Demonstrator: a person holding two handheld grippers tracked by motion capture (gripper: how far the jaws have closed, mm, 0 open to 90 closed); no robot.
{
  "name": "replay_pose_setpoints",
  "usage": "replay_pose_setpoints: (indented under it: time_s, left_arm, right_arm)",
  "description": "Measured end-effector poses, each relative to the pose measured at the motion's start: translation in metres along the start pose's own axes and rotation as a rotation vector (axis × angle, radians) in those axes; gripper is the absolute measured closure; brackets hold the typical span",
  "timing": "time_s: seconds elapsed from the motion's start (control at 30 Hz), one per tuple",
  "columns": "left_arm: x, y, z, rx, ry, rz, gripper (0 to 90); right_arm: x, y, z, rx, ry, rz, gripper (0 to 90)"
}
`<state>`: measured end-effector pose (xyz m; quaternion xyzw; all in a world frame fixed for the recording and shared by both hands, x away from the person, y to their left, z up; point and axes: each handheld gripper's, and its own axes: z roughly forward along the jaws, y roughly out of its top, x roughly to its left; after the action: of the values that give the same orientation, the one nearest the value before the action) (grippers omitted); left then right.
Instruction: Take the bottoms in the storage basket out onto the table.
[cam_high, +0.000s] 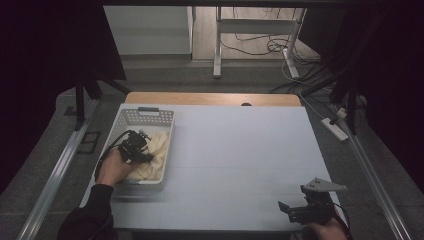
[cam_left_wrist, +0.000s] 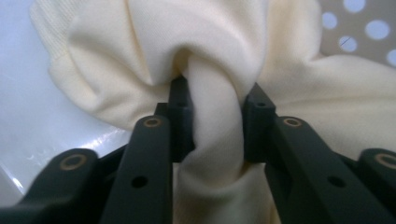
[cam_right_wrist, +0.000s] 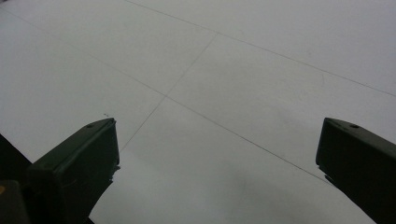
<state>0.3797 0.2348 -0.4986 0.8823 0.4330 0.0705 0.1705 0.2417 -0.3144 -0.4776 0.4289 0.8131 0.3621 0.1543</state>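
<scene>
Pinching a fold of cream cloth (cam_left_wrist: 212, 140), the left gripper (cam_high: 136, 146) sits down inside the white perforated basket (cam_high: 145, 116) at the table's (cam_high: 240, 150) near-left part. In the left gripper view both pads press a bunched ridge of the fabric between them, jaws nearly together, so the grip looks firm. Judging by that, the cloth is being taken up by a raised fold because it gives something thick to clamp, and lifting from there should pull the whole piece out of the basket. Cloth (cam_high: 155, 150) lies crumpled against the basket's right wall, mostly inside it.

Right gripper (cam_high: 306, 210) rests low at the table edge, well right of the basket, jaws spread wide with nothing between them; likely parked there to catch the cloth once it clears the rim.

Hard to tell: how much cloth lies under the hand (cam_high: 114, 167), whether it is one piece or several, and whether any snags in the basket holes. Dim lighting hides the basket floor. Right forearm is cut off by the frame's bottom edge.
</scene>
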Motion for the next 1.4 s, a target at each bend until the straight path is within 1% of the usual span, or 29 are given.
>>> replay_pose_setpoints:
  time_s: [0.07, 0.1, 0.13, 0.2, 0.23, 0.33, 0.4, 0.43, 0.53, 0.7, 0.9, 1.07, 1.2, 1.3, 1.4]
  left_arm:
    - [0.004, -0.001, -0.002, -0.021, -0.028, -0.003, 72.6]
    - [0.006, -0.003, -0.004, -0.036, -0.045, -0.015, 73.4]
    - [0.009, -0.004, -0.006, -0.056, -0.057, -0.031, 74.1]
    - [0.012, -0.007, -0.013, -0.103, -0.067, -0.043, 75.6]
    - [0.013, -0.009, -0.017, -0.126, -0.068, -0.051, 76.0]
    - [0.013, -0.011, -0.028, -0.192, -0.073, -0.059, 76.3]
    - [0.013, -0.012, -0.035, -0.229, -0.067, -0.061, 76.4]
    - [0.013, -0.013, -0.038, -0.247, -0.069, -0.068, 76.5]
    - [0.014, -0.015, -0.048, -0.29, -0.066, -0.078, 76.7]
    - [0.016, -0.017, -0.061, -0.367, -0.075, -0.096, 77.1]
    - [0.017, -0.018, -0.075, -0.425, -0.082, -0.1, 77.3]
    - [0.019, -0.019, -0.086, -0.469, -0.094, -0.12, 77.2]
    - [0.02, -0.018, -0.094, -0.482, -0.102, -0.115, 77.2]
    - [0.02, -0.015, -0.103, -0.475, -0.094, -0.101, 77.2]
    - [0.02, -0.012, -0.112, -0.491, -0.095, -0.095, 77.2]
  right_arm:
    - [0.0, 0.0, 0.0, -0.001, 0.001, 0.002, 0.0]
    - [0.0, 0.0, 0.0, -0.002, 0.002, 0.003, 0.0]
    - [0.0, 0.0, 0.0, -0.003, 0.003, 0.003, 0.0]
    - [0.0, 0.0, 0.0, -0.004, 0.004, 0.004, 0.0]
    - [0.0, 0.0, 0.0, -0.004, 0.004, 0.004, 0.0]
    - [0.0, 0.0, 0.0, -0.005, 0.005, 0.004, 0.0]
    - [0.0, 0.0, 0.0, -0.007, 0.005, 0.005, 0.0]
    - [0.0, 0.0, 0.0, -0.006, 0.004, 0.004, 0.0]
    - [0.0, 0.0, 0.0, -0.005, 0.004, 0.004, 0.0]
    - [-0.001, 0.0, 0.0, -0.004, 0.004, 0.006, 0.0]
    - [-0.001, 0.0, 0.0, -0.003, 0.003, 0.006, 0.0]
    - [-0.001, 0.0, 0.0, -0.003, 0.003, 0.009, 0.0]
    - [-0.001, 0.0, 0.0, -0.002, 0.002, 0.009, 0.0]
    - [-0.001, 0.0, 0.0, 0.0, 0.002, 0.009, 0.0]
    - [-0.001, 0.0, 0.0, -0.001, 0.002, 0.009, 0.0]
